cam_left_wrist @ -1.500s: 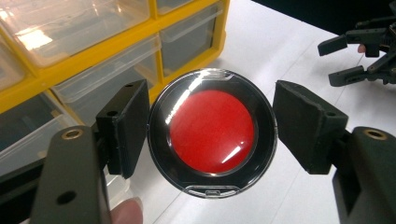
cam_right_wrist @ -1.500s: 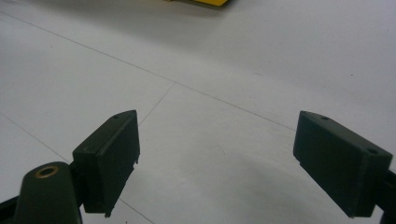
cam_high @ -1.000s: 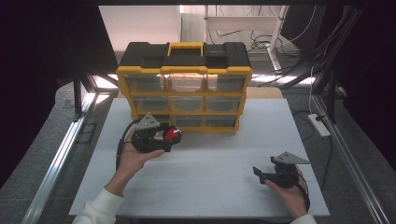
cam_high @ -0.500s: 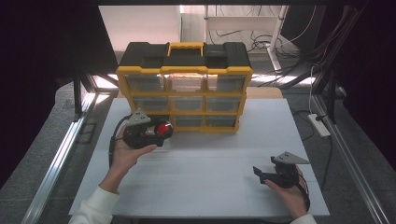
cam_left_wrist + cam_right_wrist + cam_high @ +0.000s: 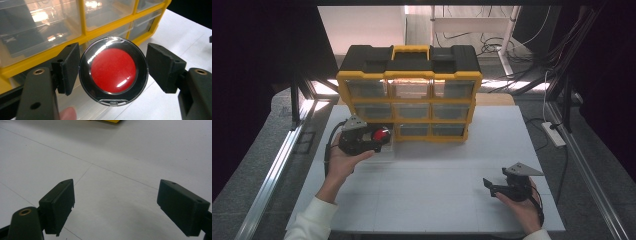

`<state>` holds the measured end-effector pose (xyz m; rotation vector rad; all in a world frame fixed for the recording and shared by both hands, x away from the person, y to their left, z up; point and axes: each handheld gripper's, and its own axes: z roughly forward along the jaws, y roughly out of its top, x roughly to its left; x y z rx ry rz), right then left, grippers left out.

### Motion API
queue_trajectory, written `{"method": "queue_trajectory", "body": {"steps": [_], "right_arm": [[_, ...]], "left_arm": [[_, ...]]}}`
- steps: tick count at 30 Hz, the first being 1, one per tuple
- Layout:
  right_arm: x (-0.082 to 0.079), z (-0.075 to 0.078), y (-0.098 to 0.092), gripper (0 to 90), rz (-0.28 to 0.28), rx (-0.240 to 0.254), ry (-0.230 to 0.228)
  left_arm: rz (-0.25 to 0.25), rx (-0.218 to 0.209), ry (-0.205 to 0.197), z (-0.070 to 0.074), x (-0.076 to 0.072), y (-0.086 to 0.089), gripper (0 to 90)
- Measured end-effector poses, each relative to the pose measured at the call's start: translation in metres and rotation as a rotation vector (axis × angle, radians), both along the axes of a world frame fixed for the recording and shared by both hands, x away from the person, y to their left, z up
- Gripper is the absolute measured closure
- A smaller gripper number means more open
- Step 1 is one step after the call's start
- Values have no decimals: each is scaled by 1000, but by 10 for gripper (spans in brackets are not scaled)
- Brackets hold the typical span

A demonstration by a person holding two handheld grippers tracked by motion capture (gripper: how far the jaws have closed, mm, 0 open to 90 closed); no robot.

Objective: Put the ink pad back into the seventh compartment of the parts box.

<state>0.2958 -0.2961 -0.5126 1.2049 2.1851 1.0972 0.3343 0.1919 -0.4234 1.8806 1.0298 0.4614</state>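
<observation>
The left gripper (image 5: 112, 72) clamps a round red compact (image 5: 113, 70) in a clear black-rimmed case, held just before the lowest left drawer (image 5: 378, 146) of the yellow organizer (image 5: 409, 95); the right gripper (image 5: 490, 187) rests wide apart over the white table (image 5: 437, 200), holding nothing.

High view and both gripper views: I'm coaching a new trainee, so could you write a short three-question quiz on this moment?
1. True or false: the left tongs are empty.
2. The right tongs stand open over: A) a pulled-out drawer, B) the white table, C) a red ball.
3. What colour is the disc inside the round case?

Key: 1 false, they are shut on the round case. 2 B. 3 red.
</observation>
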Motion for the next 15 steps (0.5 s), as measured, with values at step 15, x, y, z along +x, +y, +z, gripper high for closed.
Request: {"method": "queue_trajectory", "body": {"steps": [15], "right_arm": [[0, 0, 0, 148, -2, 2, 5]], "left_arm": [[48, 14, 21, -8, 11, 11, 296]]}}
